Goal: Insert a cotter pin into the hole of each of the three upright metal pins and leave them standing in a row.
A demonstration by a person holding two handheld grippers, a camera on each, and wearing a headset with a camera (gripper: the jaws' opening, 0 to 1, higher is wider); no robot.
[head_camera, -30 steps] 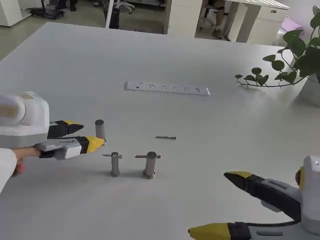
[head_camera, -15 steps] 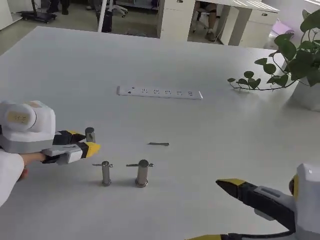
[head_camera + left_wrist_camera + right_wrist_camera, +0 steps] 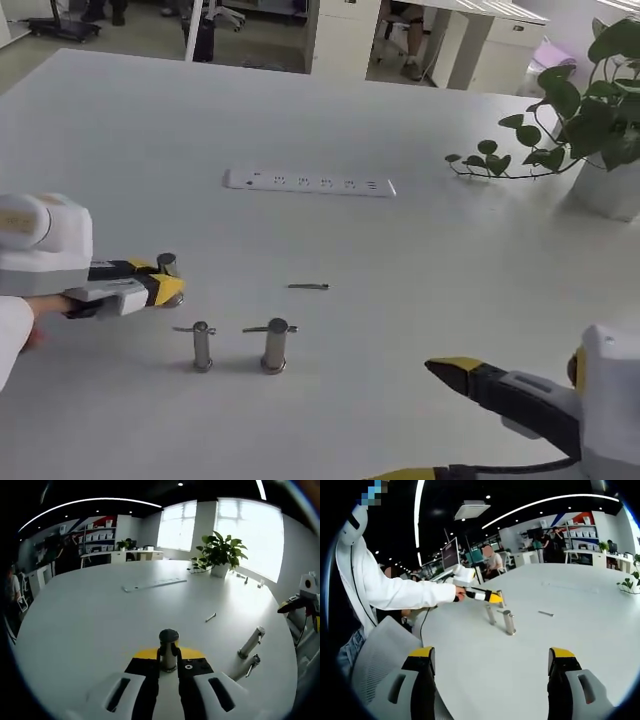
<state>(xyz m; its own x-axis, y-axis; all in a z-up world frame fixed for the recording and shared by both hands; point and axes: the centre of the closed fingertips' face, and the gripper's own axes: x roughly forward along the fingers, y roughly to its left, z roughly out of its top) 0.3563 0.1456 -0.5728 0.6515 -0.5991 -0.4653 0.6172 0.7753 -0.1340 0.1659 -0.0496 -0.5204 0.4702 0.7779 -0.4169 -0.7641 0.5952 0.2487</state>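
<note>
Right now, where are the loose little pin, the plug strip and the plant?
loose cotter pin (image 3: 308, 287), head view, middle of its shaft.
power strip (image 3: 310, 183), head view, middle of its top.
plant (image 3: 585, 105), head view, on its leaves.

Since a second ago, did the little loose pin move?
No. The loose cotter pin keeps its place against the power strip; the camera shifted.

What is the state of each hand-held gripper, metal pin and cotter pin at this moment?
left hand-held gripper: shut on the bare metal pin.
right hand-held gripper: open, empty.
bare metal pin: upright between the jaws, no cotter pin in it.
middle metal pin: standing, cotter pin through it.
thicker metal pin: standing, cotter pin through it.
loose cotter pin: lying flat on the table, apart from the pins.
</note>
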